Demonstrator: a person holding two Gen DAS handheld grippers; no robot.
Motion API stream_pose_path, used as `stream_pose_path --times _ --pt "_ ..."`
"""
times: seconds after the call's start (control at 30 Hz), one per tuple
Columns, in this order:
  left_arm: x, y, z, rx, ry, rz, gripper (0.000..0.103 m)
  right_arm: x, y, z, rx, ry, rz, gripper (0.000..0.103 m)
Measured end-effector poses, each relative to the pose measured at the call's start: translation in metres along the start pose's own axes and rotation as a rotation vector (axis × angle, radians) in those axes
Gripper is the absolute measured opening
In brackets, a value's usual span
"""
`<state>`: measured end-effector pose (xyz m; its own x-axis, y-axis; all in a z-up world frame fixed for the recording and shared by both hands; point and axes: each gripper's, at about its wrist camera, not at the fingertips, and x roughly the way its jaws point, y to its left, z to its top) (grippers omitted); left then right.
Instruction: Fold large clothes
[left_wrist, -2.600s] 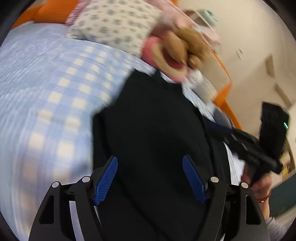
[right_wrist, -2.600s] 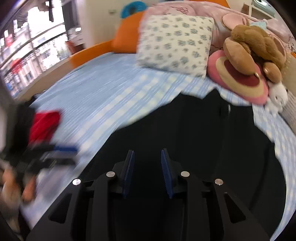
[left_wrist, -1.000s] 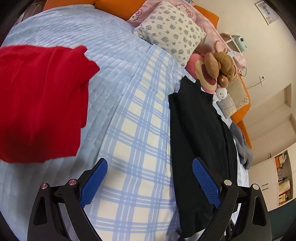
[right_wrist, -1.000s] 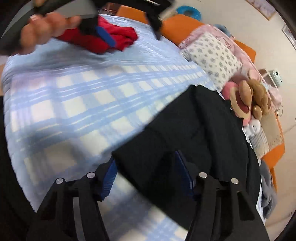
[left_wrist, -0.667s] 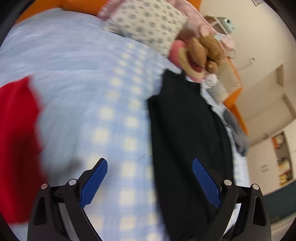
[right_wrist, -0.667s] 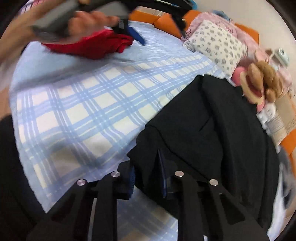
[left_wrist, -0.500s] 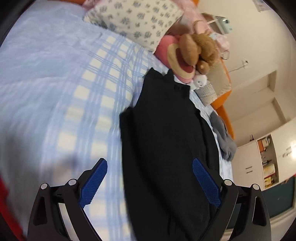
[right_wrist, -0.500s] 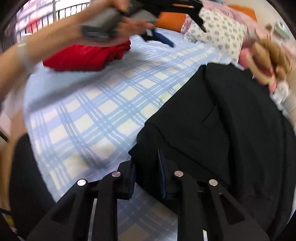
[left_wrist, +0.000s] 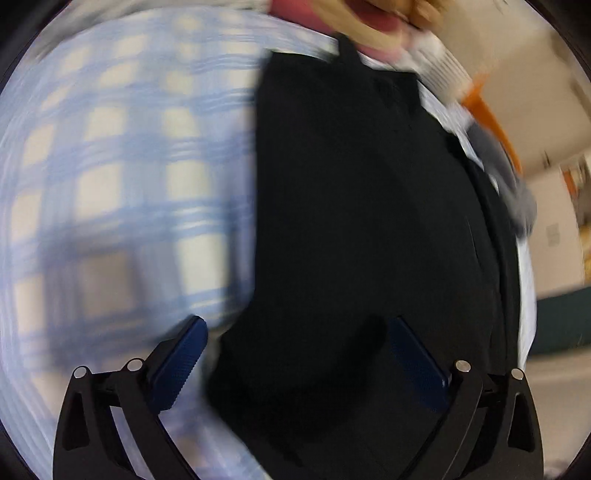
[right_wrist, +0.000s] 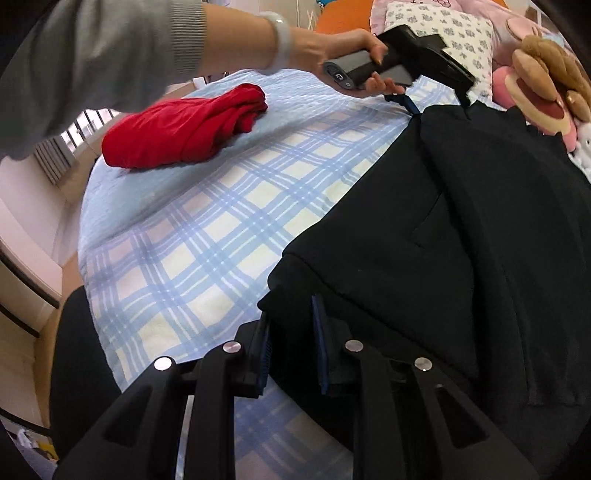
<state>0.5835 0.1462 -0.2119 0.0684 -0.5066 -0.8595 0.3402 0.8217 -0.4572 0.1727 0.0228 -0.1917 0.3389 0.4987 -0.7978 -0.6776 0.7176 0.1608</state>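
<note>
A large black garment (right_wrist: 461, 206) lies on the blue checked bedspread (right_wrist: 207, 236), folded lengthwise. My right gripper (right_wrist: 293, 339) is shut on its near bottom corner. In the blurred left wrist view the black garment (left_wrist: 351, 206) fills the middle and my left gripper (left_wrist: 295, 354) is open, its blue pads straddling the garment's left edge near the collar end. In the right wrist view the left gripper (right_wrist: 436, 88) sits at the garment's far corner, held by the person's hand.
A folded red garment (right_wrist: 184, 129) lies at the far left of the bed. A patterned pillow (right_wrist: 450, 40) and plush toys (right_wrist: 546, 74) sit at the head. The bed's near edge (right_wrist: 92, 295) drops off at the left.
My left gripper has swung from over the red garment across to the black garment's far corner and dropped close to it. My right gripper has closed on the near corner.
</note>
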Motion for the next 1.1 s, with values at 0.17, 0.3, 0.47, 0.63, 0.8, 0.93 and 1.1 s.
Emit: stream_pose_path --times 0.17,0.3,0.47,0.63,0.8,0.93,1.1 --pt "0.011 -0.013 0.005 0.008 0.038 -0.011 0.099 -0.006 -0.001 -0.001 0.023 -0.022 0.020 0.016" --pt "-0.001 -0.004 0.007 -0.091 0.041 0.022 0.060 -0.020 -0.006 -0.003 0.048 -0.052 0.029 0.014" --pt "-0.017 0.000 0.009 -0.232 0.039 0.062 0.026 -0.038 -0.025 -0.007 0.111 -0.089 0.036 0.013" --pt "-0.030 -0.029 0.016 -0.304 0.022 0.178 0.018 -0.059 -0.047 -0.012 0.183 -0.141 0.072 0.011" --pt "-0.056 -0.081 0.035 -0.331 -0.004 0.289 0.018 -0.082 -0.068 -0.021 0.248 -0.197 0.114 0.009" --pt "-0.080 -0.135 0.047 -0.330 -0.042 0.382 0.018 -0.106 -0.092 -0.036 0.326 -0.257 0.162 0.009" --pt "-0.089 -0.215 0.067 -0.303 -0.079 0.472 0.018 -0.153 -0.128 -0.063 0.407 -0.355 0.165 0.008"
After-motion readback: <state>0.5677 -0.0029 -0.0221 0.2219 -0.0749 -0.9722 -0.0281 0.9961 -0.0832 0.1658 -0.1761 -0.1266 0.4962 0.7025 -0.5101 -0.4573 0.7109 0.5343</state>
